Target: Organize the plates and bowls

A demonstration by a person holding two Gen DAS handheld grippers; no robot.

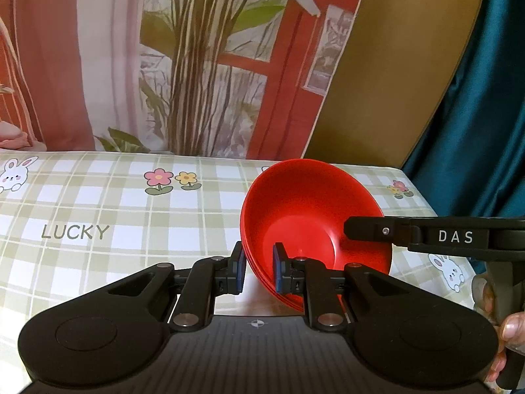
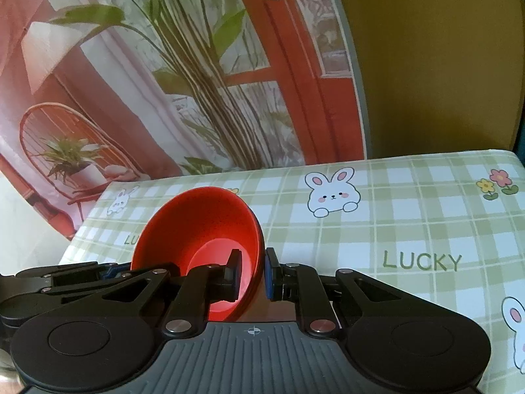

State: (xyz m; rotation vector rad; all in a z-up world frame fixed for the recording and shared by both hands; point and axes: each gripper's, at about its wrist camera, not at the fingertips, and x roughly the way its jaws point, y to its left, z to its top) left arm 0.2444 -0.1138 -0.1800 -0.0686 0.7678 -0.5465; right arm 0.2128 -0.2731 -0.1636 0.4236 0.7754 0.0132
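Left wrist view: left tool (image 1: 258,271) clamps red bowl stack (image 1: 305,210) rim at 6 o'clock; right tool (image 2: 252,274) grips the opposite rim, stack tilted above tabletop (image 1: 98,203)

Stacked red bowls (image 1: 315,216), tilted, above tablecloth

Home: bunny-print tablecloth (image 1: 98,203), curtain (image 1: 485,98).
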